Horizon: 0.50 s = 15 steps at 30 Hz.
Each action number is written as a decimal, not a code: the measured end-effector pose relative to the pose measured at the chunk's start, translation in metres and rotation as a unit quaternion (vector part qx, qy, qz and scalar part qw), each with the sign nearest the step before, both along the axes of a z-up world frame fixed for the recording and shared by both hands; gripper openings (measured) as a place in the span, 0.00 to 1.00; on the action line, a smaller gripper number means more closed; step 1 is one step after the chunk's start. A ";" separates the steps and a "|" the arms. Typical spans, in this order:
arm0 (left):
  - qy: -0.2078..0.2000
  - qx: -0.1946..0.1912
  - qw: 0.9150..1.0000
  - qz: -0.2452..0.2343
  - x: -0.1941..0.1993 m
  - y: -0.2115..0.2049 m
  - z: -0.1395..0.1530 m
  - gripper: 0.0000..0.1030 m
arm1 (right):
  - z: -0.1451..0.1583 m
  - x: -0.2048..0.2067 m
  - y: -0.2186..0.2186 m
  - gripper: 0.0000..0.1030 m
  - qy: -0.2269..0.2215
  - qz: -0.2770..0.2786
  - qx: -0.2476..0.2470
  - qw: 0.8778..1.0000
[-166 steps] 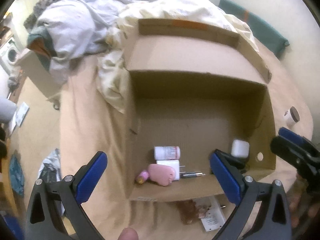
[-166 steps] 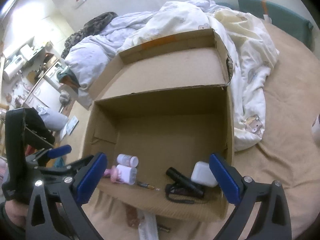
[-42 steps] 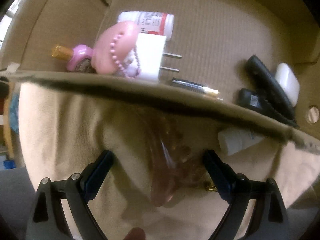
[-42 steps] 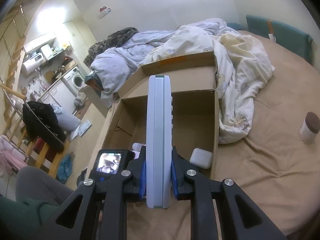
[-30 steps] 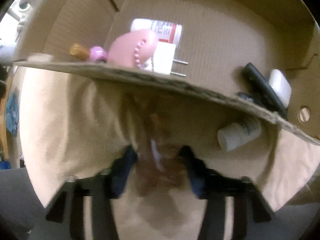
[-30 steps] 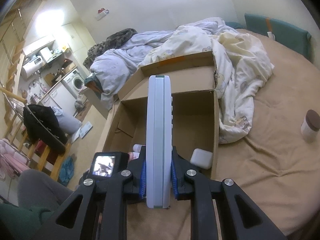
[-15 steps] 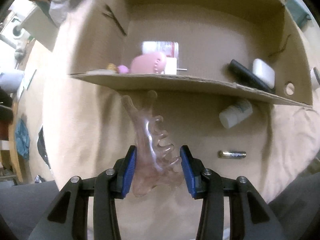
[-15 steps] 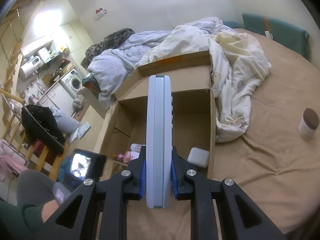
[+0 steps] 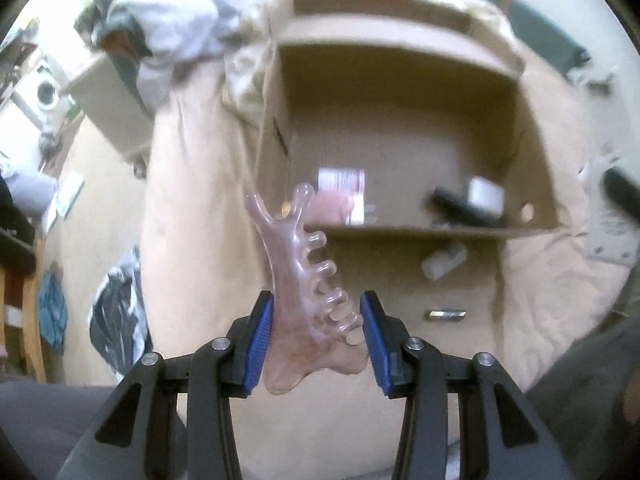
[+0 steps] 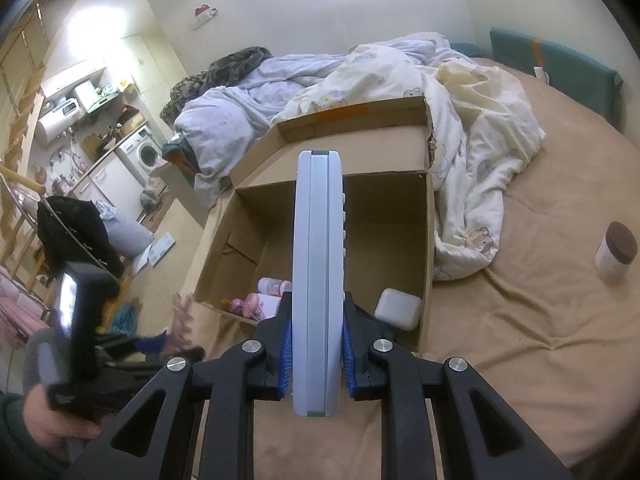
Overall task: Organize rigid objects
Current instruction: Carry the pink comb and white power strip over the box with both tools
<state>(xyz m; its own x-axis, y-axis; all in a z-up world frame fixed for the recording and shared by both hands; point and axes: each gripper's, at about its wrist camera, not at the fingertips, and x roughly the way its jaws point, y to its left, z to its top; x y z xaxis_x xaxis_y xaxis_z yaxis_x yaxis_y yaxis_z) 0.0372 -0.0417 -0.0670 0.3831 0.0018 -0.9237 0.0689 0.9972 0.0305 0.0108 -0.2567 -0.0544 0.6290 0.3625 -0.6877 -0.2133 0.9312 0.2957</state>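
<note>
Left gripper: we pinch a clear pink comb.
Right gripper: we clamp a white remote above the cardboard box.

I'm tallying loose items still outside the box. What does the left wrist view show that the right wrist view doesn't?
Only the left wrist view: a small white bottle and a battery on the bed before the box, the left gripper clamping a clear pink comb. Only the right: a brown-lidded jar, the right gripper clamping a white remote. Both: the cardboard box, the white case inside.
</note>
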 end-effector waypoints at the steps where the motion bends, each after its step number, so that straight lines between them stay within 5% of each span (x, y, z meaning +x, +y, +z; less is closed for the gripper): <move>1: -0.010 -0.001 1.000 -0.002 0.001 -0.002 0.007 0.39 | 0.000 0.000 0.000 0.21 0.000 0.000 -0.001 1.000; 8: -0.079 -0.011 0.997 -0.017 0.016 0.011 0.048 0.39 | 0.000 0.001 0.002 0.21 -0.001 0.002 -0.005 1.000; 15: -0.103 0.009 0.994 -0.035 0.050 0.011 0.067 0.39 | 0.004 0.008 0.002 0.21 -0.003 0.008 -0.022 1.000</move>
